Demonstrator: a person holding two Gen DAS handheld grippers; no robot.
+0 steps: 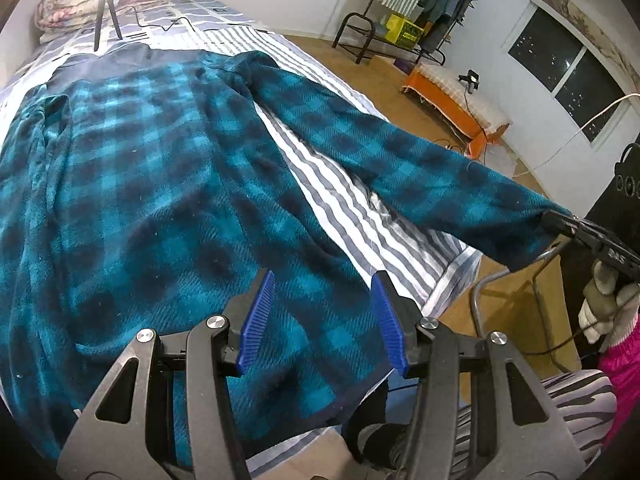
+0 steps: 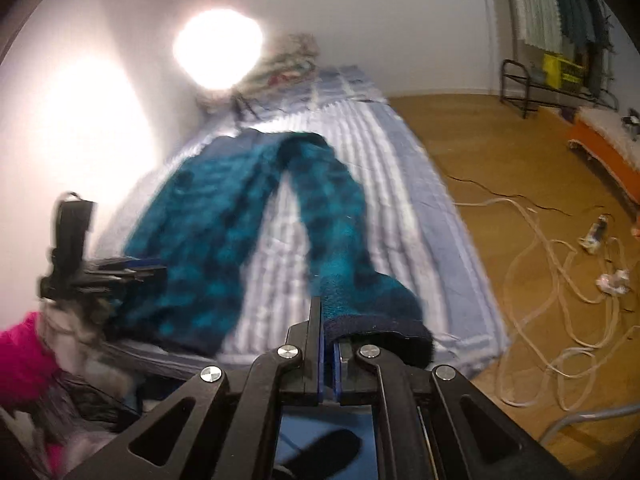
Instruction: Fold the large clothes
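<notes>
teal plaid robe (image 1: 132, 168) spread on striped bed (image 1: 360, 184), right gripper (image 2: 329, 344) clamped on sleeve cuff (image 2: 380, 328), left gripper (image 1: 324, 316) jaws apart above hem

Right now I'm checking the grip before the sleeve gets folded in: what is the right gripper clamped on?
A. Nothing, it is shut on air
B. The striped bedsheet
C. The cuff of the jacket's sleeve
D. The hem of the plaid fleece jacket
C: in the right wrist view the right gripper is shut on the dark cuff of the teal plaid fleece jacket, holding the sleeve out past the bed's edge.
</notes>
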